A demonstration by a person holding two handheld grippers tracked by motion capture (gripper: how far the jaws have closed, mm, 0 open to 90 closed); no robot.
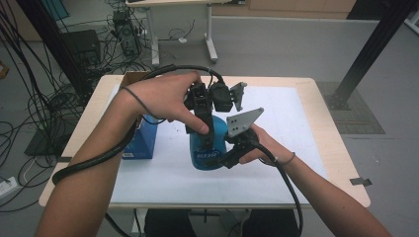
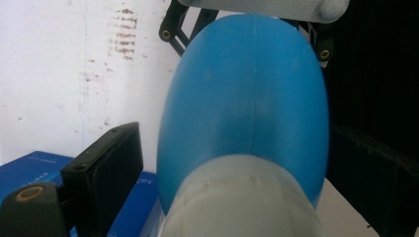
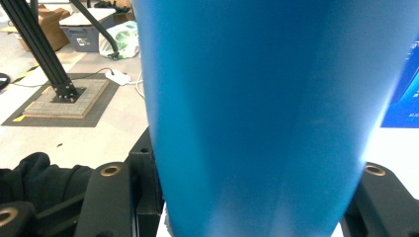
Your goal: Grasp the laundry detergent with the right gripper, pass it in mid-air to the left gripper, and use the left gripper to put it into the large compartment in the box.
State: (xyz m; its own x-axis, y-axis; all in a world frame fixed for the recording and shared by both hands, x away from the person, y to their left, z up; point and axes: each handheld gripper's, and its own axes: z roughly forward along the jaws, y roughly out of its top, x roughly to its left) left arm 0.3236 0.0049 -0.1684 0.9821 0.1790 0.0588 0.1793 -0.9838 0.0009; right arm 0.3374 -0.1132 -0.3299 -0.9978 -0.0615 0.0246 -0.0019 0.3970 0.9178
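Blue bottle (image 1: 207, 148) stands upright mid-table, a bit toward the near edge, on the white sheet (image 1: 296, 148) covering the table (image 1: 341, 163). Right tongs (image 1: 228, 157) come in level from the right side and clamp the bottle's lower body; in the right gripper view the blue wall sits tight between both black jaws, so they're closed on it. Left tongs (image 1: 202, 129) come down from above at the bottle's top. In the left gripper view the pale cap (image 2: 242, 197) sits between the jaws, left pad standing off it with a gap, right jaw dark and hard to read — can't tell if they're gripping the cap or just around it. Left hand (image 1: 165, 98) wraps the left gripper body, right hand (image 1: 262, 145) holds the other from the right. Blue box (image 1: 141, 140) lies toward the left edge, just beside the bottle, not touching. Cardboard box (image 1: 133, 77) at the far left corner.
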